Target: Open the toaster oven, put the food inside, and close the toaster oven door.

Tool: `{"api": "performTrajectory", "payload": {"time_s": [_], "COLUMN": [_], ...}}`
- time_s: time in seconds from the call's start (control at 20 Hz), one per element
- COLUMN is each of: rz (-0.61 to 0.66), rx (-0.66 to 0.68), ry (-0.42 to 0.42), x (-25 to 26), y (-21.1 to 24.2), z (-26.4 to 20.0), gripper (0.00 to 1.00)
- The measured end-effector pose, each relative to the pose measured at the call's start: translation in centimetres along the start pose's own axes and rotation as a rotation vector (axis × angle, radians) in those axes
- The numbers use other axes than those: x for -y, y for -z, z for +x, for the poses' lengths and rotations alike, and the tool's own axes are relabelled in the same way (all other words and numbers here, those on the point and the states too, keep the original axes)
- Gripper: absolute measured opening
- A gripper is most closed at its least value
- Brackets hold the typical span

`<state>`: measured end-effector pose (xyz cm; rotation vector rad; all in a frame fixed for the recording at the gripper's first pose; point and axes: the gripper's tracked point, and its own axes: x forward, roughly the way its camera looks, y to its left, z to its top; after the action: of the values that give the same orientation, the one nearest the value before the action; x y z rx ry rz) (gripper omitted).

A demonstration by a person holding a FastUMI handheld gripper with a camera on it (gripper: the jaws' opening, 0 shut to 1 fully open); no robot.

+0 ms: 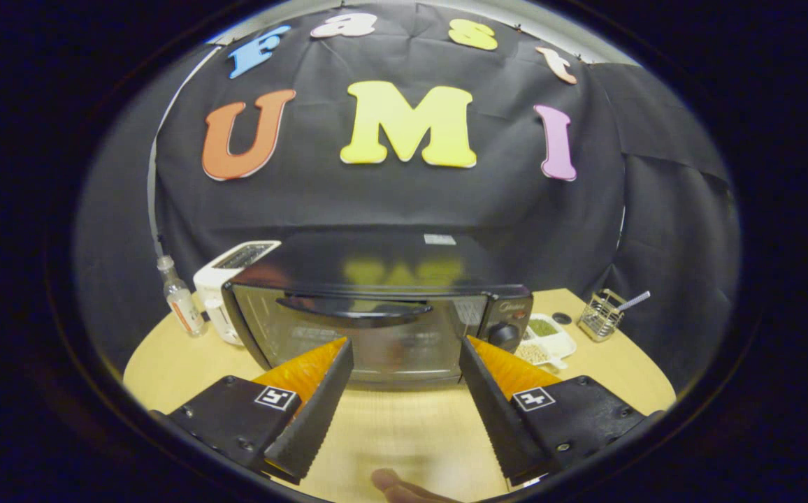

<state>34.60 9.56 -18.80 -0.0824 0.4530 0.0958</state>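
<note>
1. Gripper (404,349): fingers spread wide, nothing between them but bare table. The tips point at the oven front; whether they touch the glass cannot be told.
2. Oven (383,328): sits on the table (404,426) at 12 o'clock from the fingers, straight ahead. The door (369,342) is shut, glass-fronted, with a dark handle (355,309) across its upper part. The handle lies above the gap between the fingertips.
3. Knob (504,335): on the oven's control panel, at about 1 o'clock from the right finger's tip, close beside it.
4. Tray (547,342): white, divided, just right of the oven at about 2 o'clock. One compartment holds something green, another something pale and grainy.
5. Wire basket (601,316): farther out at 2 o'clock, past the tray, with a white stick leaning out of it. A small dark disc (562,318) lies between the basket and the tray.
6. Toaster (226,286): white, at 10 o'clock, behind the oven's left corner and close against it.
7. Bottle (179,299): clear, upright, just left of the toaster.
8. A fingertip (386,480) shows at 6 o'clock, low over the table, between the finger bases.
</note>
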Motion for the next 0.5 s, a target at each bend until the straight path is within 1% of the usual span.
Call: {"api": "performTrajectory", "payload": {"time_s": [0.15, 0.3, 0.5], "rz": [0.012, 0.036, 0.022], "rx": [0.072, 0.131, 0.233], "ry": [-0.012, -0.016, 0.018], "x": [1.3, 2.9, 6.0], "y": [-3.3, -6.4, -10.7], "z": [-4.3, -9.7, -17.9], "gripper": [0.97, 0.97, 0.97]}}
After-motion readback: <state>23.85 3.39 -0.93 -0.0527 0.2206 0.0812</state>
